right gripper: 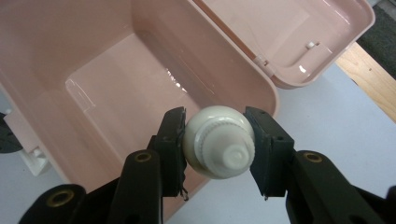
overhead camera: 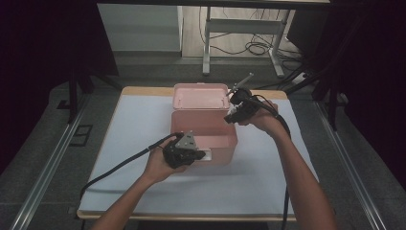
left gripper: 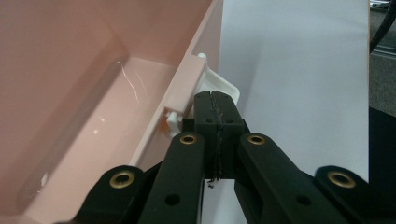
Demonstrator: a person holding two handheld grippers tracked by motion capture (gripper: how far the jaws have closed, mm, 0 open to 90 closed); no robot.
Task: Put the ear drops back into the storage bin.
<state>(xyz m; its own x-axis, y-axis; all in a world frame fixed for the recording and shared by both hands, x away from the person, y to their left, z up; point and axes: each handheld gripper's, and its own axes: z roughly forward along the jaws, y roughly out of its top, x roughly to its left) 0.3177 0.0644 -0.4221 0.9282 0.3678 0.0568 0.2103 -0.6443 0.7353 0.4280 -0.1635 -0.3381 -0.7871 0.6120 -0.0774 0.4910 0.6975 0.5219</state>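
Right gripper (right gripper: pixel 218 148) clamps a cream round-capped plastic bottle (right gripper: pixel 219 147) over the open pink plastic box (right gripper: pixel 84 60); left gripper (left gripper: pixel 215 103), jaws fully together, sits at the box's white front latch (left gripper: pixel 224 84).

Glossy pink plastic box (right gripper: pixel 116 70); smooth cream plastic bottle (right gripper: pixel 219 142).

Pink plastic box (overhead camera: pixel 203 129), lid (overhead camera: pixel 200 97) swung open & back, empty inside, sits mid-table on white sheet; white latch (left gripper: pixel 224 86) on its front wall. Small cream bottle (right gripper: pixel 219 140), ribbed cap end toward camera, is pinched between 2 pads over the box's rim.
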